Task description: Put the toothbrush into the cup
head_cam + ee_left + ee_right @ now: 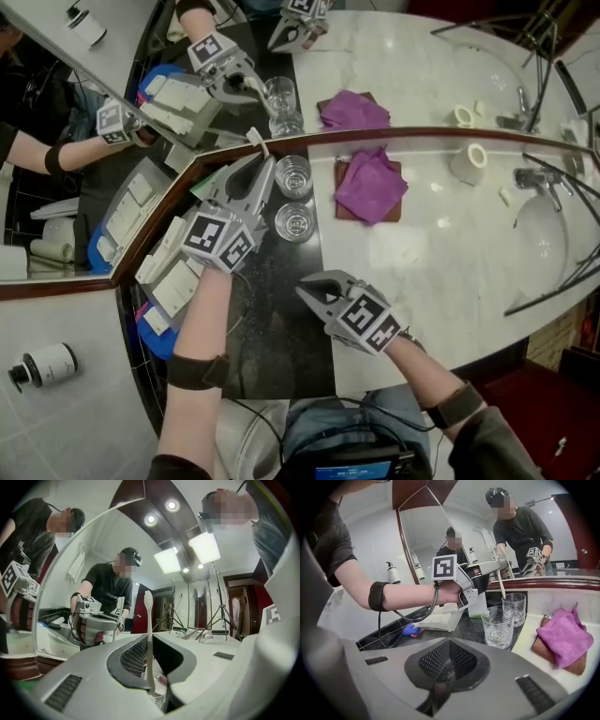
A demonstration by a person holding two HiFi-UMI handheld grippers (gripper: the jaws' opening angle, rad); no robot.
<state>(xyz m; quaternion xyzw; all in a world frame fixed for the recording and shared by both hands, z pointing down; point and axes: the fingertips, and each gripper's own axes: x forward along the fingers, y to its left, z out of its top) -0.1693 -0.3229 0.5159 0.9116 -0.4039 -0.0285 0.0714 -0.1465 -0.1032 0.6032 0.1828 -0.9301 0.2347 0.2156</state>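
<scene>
Left gripper (262,161) holds toothbrush (149,634), seemingly beside cup (293,175) rim.

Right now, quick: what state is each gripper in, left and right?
Left gripper: closed on the toothbrush, bristle end up.
Right gripper: closed, nothing between its jaws.

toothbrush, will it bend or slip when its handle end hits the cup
Probably stiff: the toothbrush stands straight and upright in the left gripper. It looks thin and smooth, so it may pivot or slide in that narrow grip. It is likely light, so it shouldn't tip the cup.
</scene>
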